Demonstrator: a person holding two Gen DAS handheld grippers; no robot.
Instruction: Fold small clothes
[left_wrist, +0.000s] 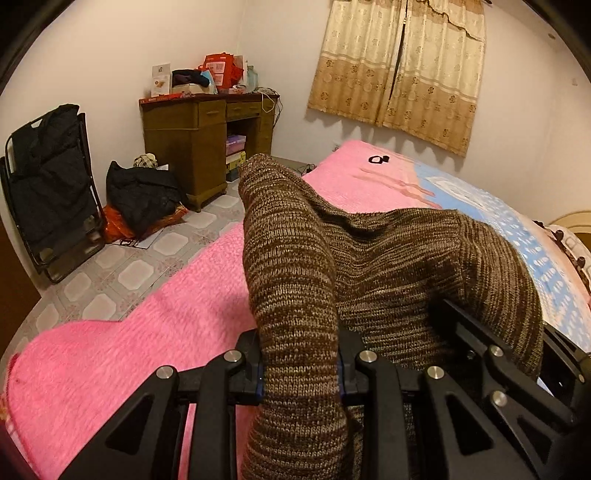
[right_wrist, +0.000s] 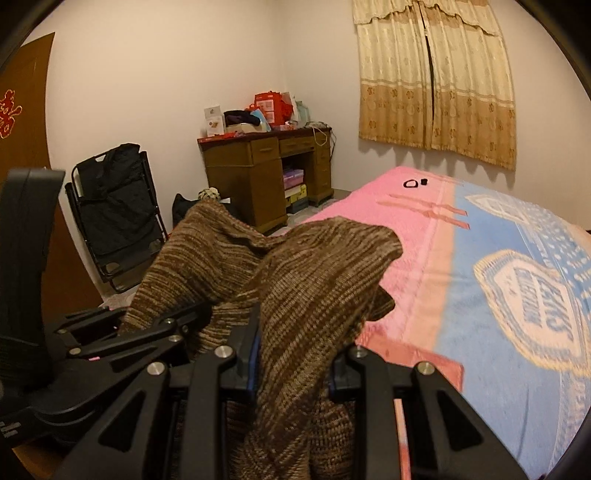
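A brown marled knit garment is held up over the bed, draped across both grippers. My left gripper is shut on a thick fold of it, the cloth filling the gap between its black fingers. In the right wrist view the same knit garment bunches between the jaws of my right gripper, which is shut on it too. The left gripper shows at the lower left of that view, close beside the right one. The right gripper shows at the lower right of the left wrist view, partly under the cloth.
The bed has a pink blanket and a blue patterned blanket, with a small black ring at its far end. A wooden desk piled with boxes, a black folding chair and a black bag stand on the tiled floor. A curtain hangs behind.
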